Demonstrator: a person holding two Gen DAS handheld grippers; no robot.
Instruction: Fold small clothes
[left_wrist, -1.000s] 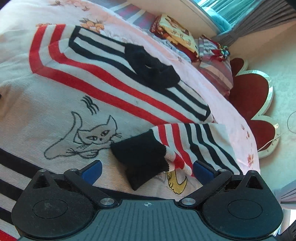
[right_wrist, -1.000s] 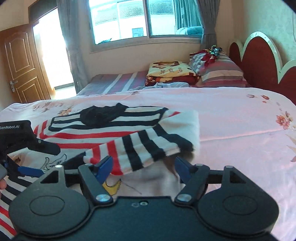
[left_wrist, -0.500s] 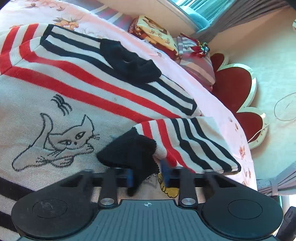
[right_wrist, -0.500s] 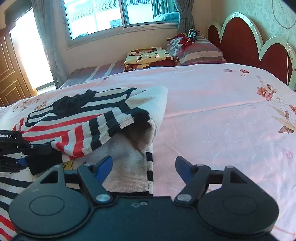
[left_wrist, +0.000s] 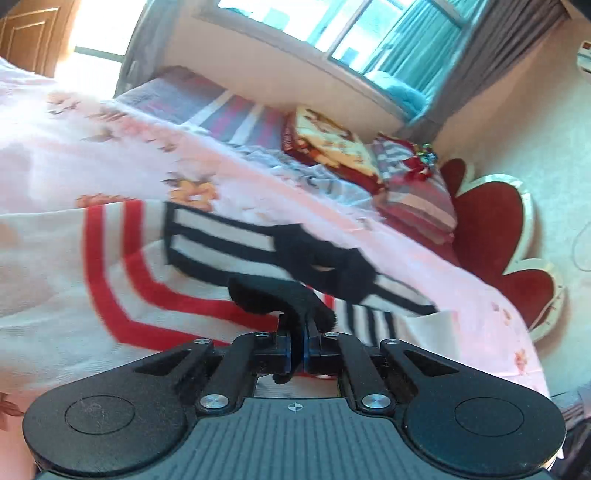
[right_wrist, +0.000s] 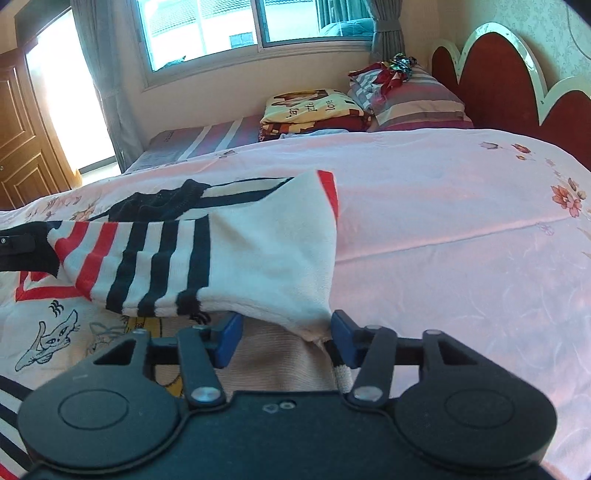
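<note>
The left gripper (left_wrist: 296, 345) has its jaws pressed together on the black cuff (left_wrist: 273, 295) of a sleeve (right_wrist: 207, 266); the cuff bulges out just ahead of the blue pads and a scrap of dark knit hangs out behind them. Beyond the jaws, the sweater (left_wrist: 147, 266) lies spread on the bed (left_wrist: 74, 155), white with red and black stripes, its black collar (left_wrist: 332, 262) ahead and a little to the right of the jaw tips.

The right gripper (right_wrist: 284, 334) has just been closing; its jaws stand partly apart, with the folded-over shoulder end of the sleeve sagging down between them. The white fabric's lower edge hangs right at the pads and seems to brush the right one, but neither pad is pressing it flat. From these jaws the sleeve stretches off to the left, white first, then black stripes, then red, up to the black cuff, where the left gripper (right_wrist: 18, 245) shows at the picture's edge. Under the sleeve and to the left of the jaws lies the sweater's front with a cat drawing (right_wrist: 51, 343). Far ahead of the jaws sit a folded blanket (right_wrist: 310, 107) and a striped pillow (right_wrist: 417, 99) by the red headboard (right_wrist: 498, 74).
</note>
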